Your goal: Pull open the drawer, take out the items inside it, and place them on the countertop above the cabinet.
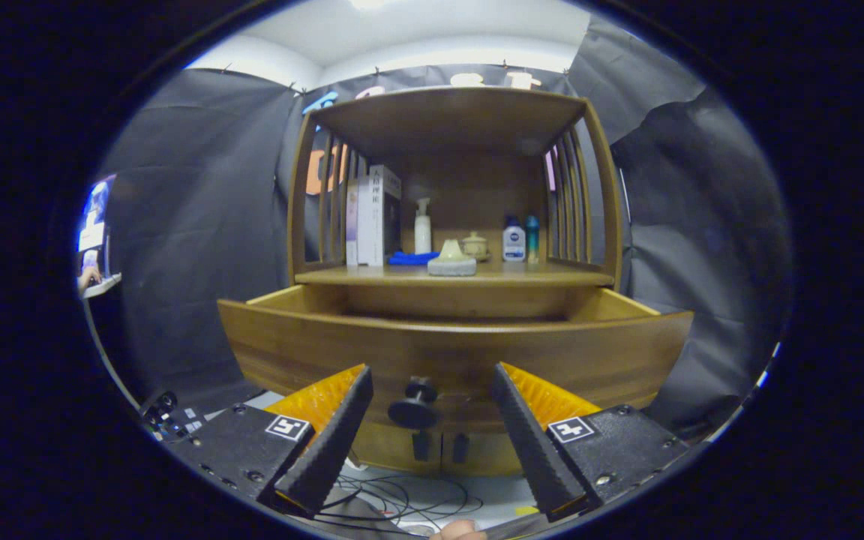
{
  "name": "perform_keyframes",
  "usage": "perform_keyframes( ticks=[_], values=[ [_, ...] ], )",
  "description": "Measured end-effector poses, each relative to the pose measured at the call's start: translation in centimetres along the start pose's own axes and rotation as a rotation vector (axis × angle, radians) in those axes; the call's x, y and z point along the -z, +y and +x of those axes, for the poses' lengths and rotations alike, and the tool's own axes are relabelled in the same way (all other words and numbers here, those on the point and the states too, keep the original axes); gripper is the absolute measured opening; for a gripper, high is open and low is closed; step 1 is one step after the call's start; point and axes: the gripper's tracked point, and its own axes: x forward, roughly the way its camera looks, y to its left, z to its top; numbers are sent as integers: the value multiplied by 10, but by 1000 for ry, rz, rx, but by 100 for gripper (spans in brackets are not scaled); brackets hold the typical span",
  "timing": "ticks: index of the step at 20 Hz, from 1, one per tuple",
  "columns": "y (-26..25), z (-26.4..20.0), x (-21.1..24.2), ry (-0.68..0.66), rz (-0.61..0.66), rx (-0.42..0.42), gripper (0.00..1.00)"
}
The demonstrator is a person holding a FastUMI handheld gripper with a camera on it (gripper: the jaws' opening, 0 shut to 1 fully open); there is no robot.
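Observation:
A wooden cabinet stands ahead with its drawer (pixel 454 349) pulled out toward me. The drawer's round dark knob (pixel 417 403) sits just beyond and between my fingertips, untouched. My gripper (pixel 430 386) is open, its fingers spread wide on either side of the knob. The drawer's inside is hidden behind its front panel. On the countertop (pixel 372 277) above the drawer rest a pale hat-shaped item (pixel 452 259) and a blue cloth (pixel 411 258).
Further back on the countertop stand books (pixel 373 217), a white pump bottle (pixel 422 227), a small lidded jar (pixel 475 245), a white bottle (pixel 514 241) and a teal bottle (pixel 532 238). A shelf board roofs the space. Cables (pixel 394 499) lie on the floor below.

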Motion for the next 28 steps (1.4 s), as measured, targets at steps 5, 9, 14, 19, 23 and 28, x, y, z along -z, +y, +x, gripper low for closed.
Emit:
perform_keyframes(
  ticks=[5, 9, 14, 19, 23, 28],
  values=[
    [2, 20, 18, 11, 40, 63, 100],
    [-3, 40, 32, 46, 0, 153, 100],
    [1, 44, 32, 2, 15, 174, 98],
    [4, 49, 33, -6, 15, 175, 99],
    [5, 48, 33, 11, 93, 146, 99],
    [0, 59, 30, 9, 90, 143, 99]
  ],
)
